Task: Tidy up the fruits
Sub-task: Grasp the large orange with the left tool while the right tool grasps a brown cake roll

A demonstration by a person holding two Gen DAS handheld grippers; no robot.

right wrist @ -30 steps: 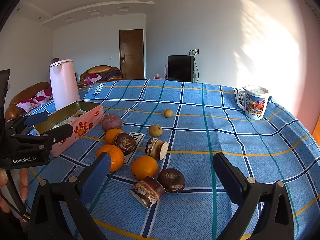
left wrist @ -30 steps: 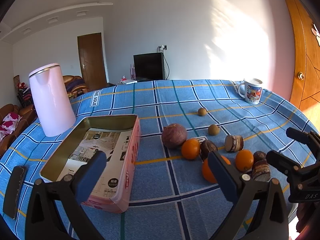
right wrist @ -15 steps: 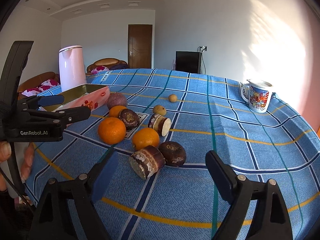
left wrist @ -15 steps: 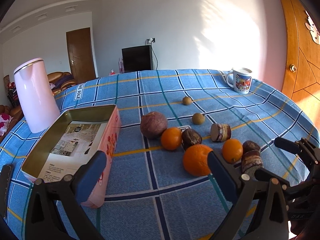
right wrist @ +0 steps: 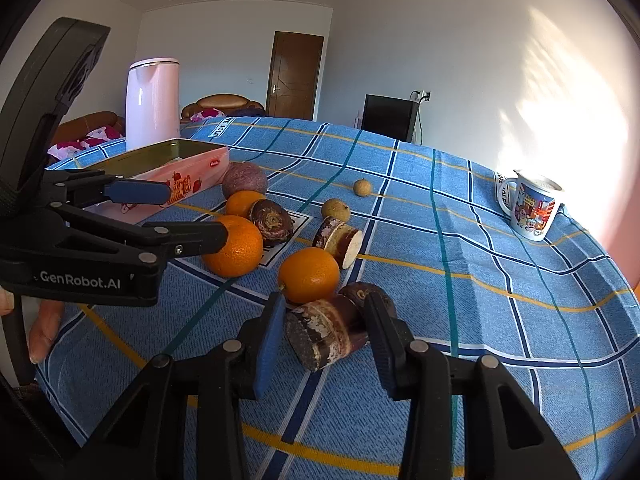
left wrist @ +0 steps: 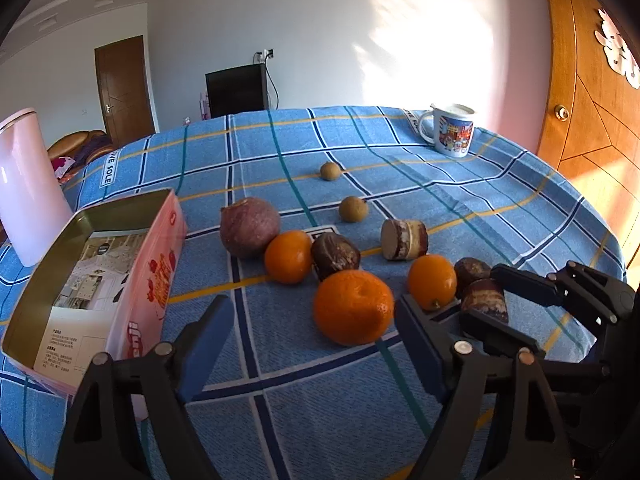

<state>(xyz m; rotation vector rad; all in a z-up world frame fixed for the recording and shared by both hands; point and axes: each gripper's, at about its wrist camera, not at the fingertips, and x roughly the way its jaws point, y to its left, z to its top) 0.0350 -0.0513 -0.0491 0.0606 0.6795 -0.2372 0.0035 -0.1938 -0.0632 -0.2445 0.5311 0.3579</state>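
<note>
Right gripper (right wrist: 326, 334): jaws set either side of the brown cut chunk (right wrist: 326, 332), a short cylinder lying on its side on the table (right wrist: 500, 320). Both pads sit close against it; whether they press on it or a sliver of gap is left cannot be told. From the left wrist view the same chunk (left wrist: 484, 302) shows between the right gripper's fingers (left wrist: 528, 284).

Left gripper (left wrist: 312, 344): jaws spread wide, holding nothing. The large orange (left wrist: 352, 306) lies on the cloth just ahead of the gap, nearer the right-hand pad.

Around the chunk:
- dark round fruit (right wrist: 368, 292) touching it at the back
- small orange (right wrist: 309, 275) just beyond the left pad, very close to the chunk
- second cut chunk (right wrist: 338, 238) farther back, pale cut face showing
- dark brown fruit (right wrist: 271, 221) between the large orange (right wrist: 236, 246) and a third orange (right wrist: 242, 202)
- purple round fruit (right wrist: 245, 180) behind these, close to the tin
- two small tan fruits (right wrist: 336, 210) (right wrist: 362, 187) apart, farther up the table

Containers:
- pink tin box (left wrist: 120, 276), lid off, at the left; inside only a printed paper sheet (left wrist: 84, 280), no fruit in it
- printed mug (right wrist: 532, 212) at the far right edge; contents cannot be seen
- pale pink kettle (right wrist: 153, 104) behind the tin
</note>
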